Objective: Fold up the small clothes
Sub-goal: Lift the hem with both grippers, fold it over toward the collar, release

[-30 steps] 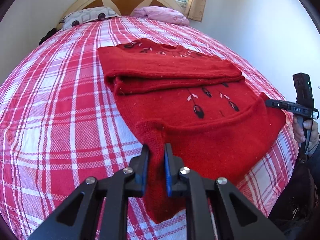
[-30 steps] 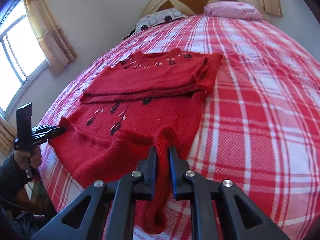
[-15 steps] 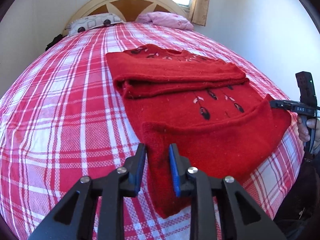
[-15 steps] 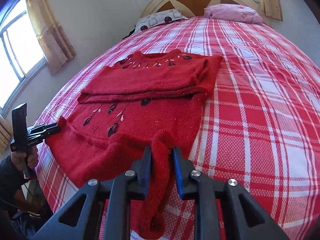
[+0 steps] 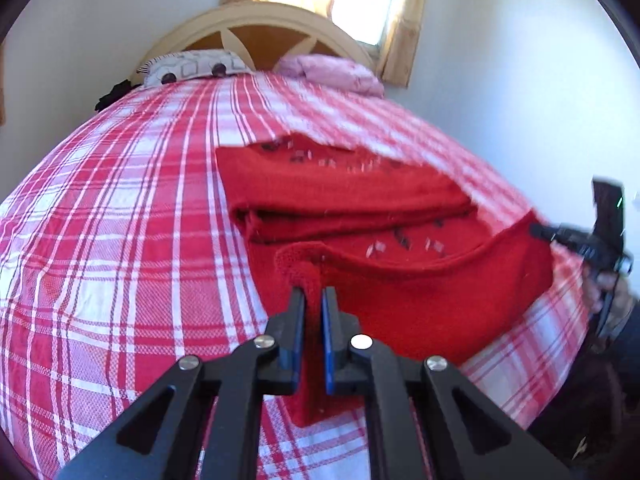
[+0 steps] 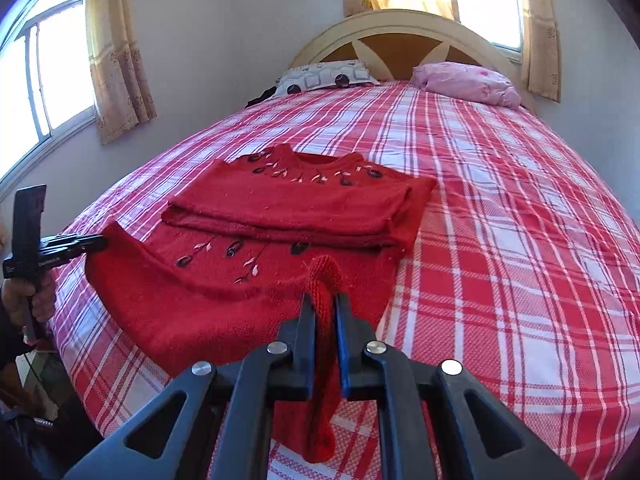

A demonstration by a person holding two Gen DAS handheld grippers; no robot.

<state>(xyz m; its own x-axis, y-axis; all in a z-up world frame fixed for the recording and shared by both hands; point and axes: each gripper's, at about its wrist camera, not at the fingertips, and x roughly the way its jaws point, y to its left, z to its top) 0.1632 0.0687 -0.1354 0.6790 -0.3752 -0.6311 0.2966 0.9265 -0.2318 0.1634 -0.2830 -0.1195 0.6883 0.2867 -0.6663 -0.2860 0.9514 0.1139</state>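
A red knit sweater [image 5: 352, 196] with dark leaf embroidery lies on the plaid bed, sleeves folded across its upper half. My left gripper [image 5: 313, 295] is shut on the sweater's bottom hem at its left corner and holds it lifted. My right gripper [image 6: 323, 301] is shut on the hem's right corner of the sweater [image 6: 288, 208], also lifted. The hem hangs between them in a raised curved edge. Each view shows the other gripper: the right one [image 5: 540, 231] at the far right, the left one [image 6: 100, 242] at the far left.
The bed [image 6: 500, 200] has a red and white plaid cover and a cream arched headboard [image 6: 404, 32]. A patterned pillow [image 6: 328, 78] and a pink pillow [image 6: 468, 84] lie at its head. Curtained windows and walls stand close on both sides.
Both grippers have risen and moved forward toward the headboard, carrying the sweater's bottom hem up and over the lower body. The left view is blurred with motion.
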